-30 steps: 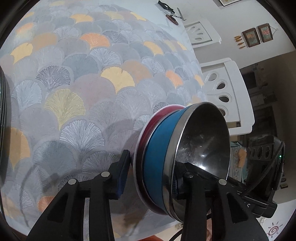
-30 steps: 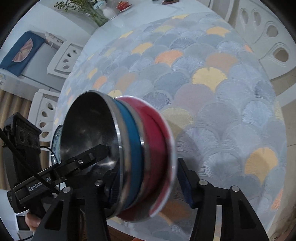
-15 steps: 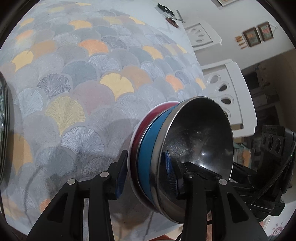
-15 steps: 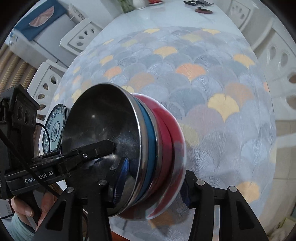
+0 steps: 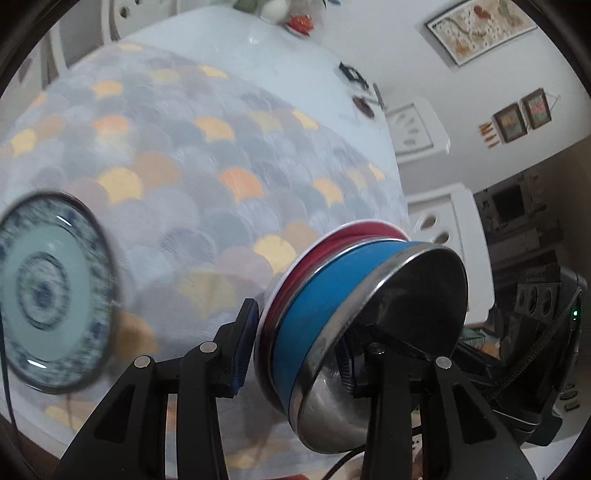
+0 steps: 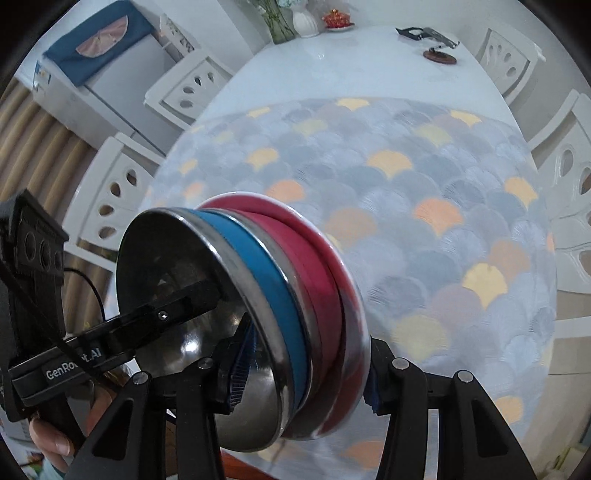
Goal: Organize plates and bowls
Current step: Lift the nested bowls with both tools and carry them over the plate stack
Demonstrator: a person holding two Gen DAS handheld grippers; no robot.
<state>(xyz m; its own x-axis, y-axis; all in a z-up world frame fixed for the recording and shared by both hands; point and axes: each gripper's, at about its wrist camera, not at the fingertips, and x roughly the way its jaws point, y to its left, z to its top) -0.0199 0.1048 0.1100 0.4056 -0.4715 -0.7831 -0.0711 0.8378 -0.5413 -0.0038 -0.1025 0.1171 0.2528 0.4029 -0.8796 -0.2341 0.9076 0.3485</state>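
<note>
While both claws meet on the same load, the stack of nested bowls (image 5: 354,317) hangs tipped on its side above the table (image 5: 295,74), clear of the scalloped tablecloth (image 5: 221,206). The left claw (image 5: 295,354) pinches the stack's rim, with one finger inside the steel bowl (image 5: 417,302) and the other against the red bowl (image 5: 332,243) at the stack's outer side. The right claw (image 6: 303,373) pinches the same stack (image 6: 258,306) from the opposite side, one blue-padded finger inside the steel bowl (image 6: 173,266) and the other behind the red bowl (image 6: 317,258). A blue bowl (image 6: 273,277) sits nested between the steel and the red ones.

In the left wrist view a blue-patterned plate (image 5: 48,288) lies on the cloth to the left of the left claw, well apart from the stack and blurred. Ahead of the right claw, at the table's far end, stand a white vase (image 6: 304,20) and a small red dish (image 6: 338,18). White chairs (image 6: 184,92) ring the table.
</note>
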